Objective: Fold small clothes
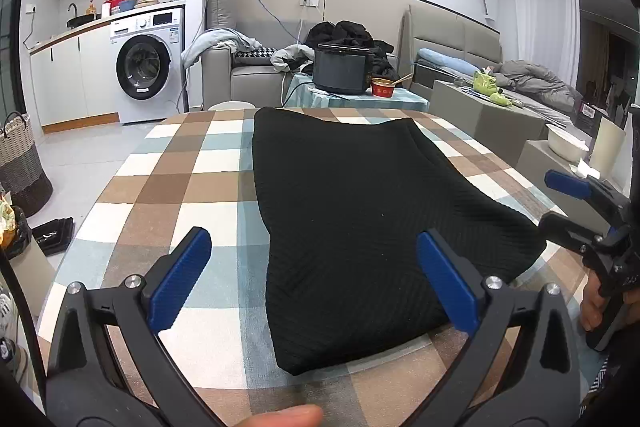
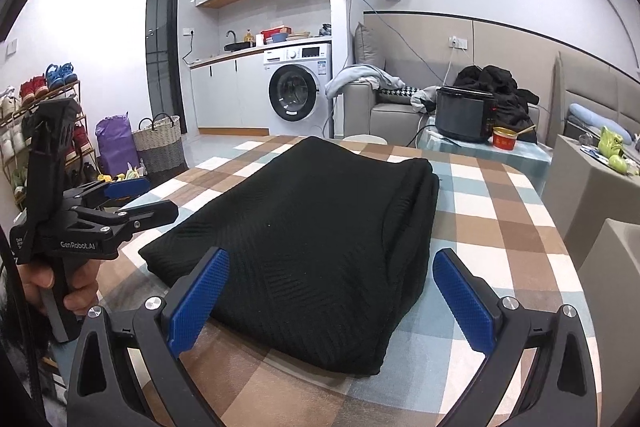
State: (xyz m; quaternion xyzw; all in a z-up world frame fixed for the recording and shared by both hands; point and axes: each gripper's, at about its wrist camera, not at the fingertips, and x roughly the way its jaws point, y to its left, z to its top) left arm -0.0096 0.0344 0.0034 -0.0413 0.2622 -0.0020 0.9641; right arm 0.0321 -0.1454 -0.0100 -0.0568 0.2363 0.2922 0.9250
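Observation:
A black knitted garment [image 1: 360, 219] lies folded into a thick rectangle on the checked tablecloth [image 1: 192, 187]; it also shows in the right wrist view [image 2: 304, 227]. My left gripper [image 1: 314, 267] is open and empty, hovering over the garment's near left corner. My right gripper [image 2: 330, 287] is open and empty, just above the garment's near edge. The right gripper shows at the right edge of the left wrist view [image 1: 576, 203], beside the garment. The left gripper shows at the left of the right wrist view [image 2: 136, 199], open.
A small side table [image 1: 360, 99] behind carries a black appliance [image 1: 340, 69] and a red bowl [image 1: 382, 87]. A grey sofa [image 1: 248, 67] with clothes, a washing machine [image 1: 146, 63] and a woven basket [image 1: 22, 163] stand beyond. A shoe rack [image 2: 36, 131] is at left.

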